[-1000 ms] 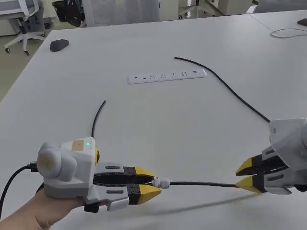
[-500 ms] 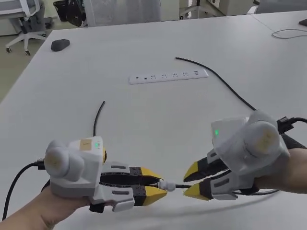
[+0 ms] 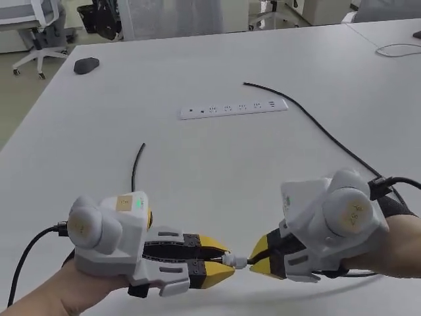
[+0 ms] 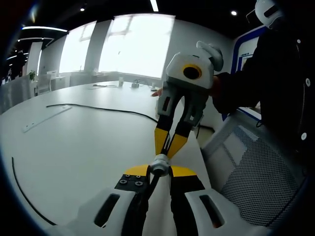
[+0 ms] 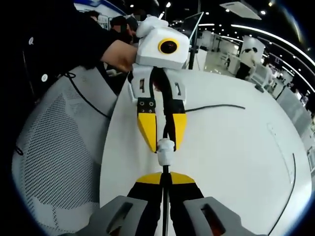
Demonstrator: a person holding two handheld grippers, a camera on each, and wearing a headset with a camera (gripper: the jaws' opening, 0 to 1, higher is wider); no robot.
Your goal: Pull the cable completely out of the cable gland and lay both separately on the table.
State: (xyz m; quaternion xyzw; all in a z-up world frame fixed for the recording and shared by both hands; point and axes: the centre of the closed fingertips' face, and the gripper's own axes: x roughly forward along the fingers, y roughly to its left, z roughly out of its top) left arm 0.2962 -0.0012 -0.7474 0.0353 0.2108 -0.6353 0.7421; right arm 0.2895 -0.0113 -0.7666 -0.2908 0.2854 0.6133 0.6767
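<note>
Two grips are set nose to nose, low over the white table (image 3: 217,171) at the edge nearest you. Your left gripper (image 3: 225,261) has its yellow jaws drawn narrow on the white cable gland (image 3: 235,261), which sits right at their tips. Your right gripper (image 3: 253,261) is pinched on the black cable (image 5: 166,168) just beside the gland, with nothing but the cable between its jaws. The cable is not yet out of the gland, and neither lies on the table.

Treat the gland as small, light and hard. It is rounded plastic and probably slick, so a tip pinch could let it roll or pop free; take it across its body rather than by its end. The cable is thin and limp, and its jacket should grip well, but it will buckle if pushed and whip if it lets go suddenly. Hold it close to the gland, as you do now, and pull straight along its axis. Expect the seal to drag and then release all at once.

In the right gripper view a dark line runs back between the left jaws. It may be the cable's far side, but that view is too cramped to be sure.
</note>
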